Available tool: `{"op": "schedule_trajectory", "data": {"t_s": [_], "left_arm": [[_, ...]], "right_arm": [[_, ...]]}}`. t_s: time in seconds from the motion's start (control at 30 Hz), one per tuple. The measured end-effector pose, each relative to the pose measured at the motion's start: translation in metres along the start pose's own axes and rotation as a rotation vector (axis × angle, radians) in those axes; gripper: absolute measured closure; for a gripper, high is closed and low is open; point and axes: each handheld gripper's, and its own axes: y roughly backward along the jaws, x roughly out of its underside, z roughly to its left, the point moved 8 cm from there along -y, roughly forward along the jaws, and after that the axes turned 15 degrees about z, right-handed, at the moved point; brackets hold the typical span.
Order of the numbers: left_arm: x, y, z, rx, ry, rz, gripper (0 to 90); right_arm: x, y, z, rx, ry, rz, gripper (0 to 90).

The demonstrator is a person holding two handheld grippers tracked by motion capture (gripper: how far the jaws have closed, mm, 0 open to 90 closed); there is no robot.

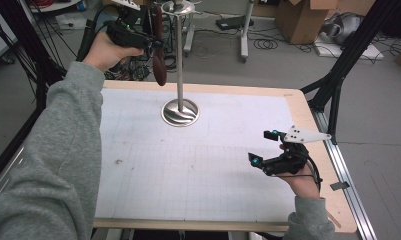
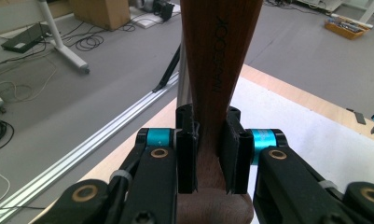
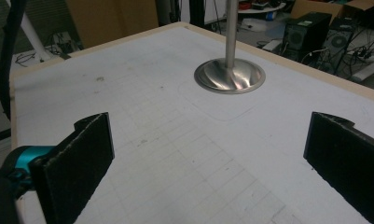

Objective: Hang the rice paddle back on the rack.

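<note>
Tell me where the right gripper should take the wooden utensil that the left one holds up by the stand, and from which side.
Probably the lower end of the utensil, from the table side. It hangs upright, the left gripper clamps its neck, and the stand blocks the far side. The right gripper is open.

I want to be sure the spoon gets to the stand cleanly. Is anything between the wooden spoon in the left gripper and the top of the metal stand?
Nothing visible does. The left gripper holds the spoon right beside the stand, near its top.

Lab: cables, cardboard boxes
</note>
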Motion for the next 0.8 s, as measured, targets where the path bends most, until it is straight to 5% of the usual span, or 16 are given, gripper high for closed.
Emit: {"op": "schedule_trajectory", "data": {"t_s": [0.53,0.8], "left_arm": [[-0.002,-0.0051,0.0006,-0.049,-0.018,-0.003,76.5],[-0.0044,-0.0062,-0.0027,-0.093,-0.064,-0.026,62.1]], "right_arm": [[0.0006,-0.0003,-0.0009,0.001,-0.005,0.002,0.2],[0.0009,-0.0004,-0.0015,0.0,-0.003,0.001,0.2]]}}
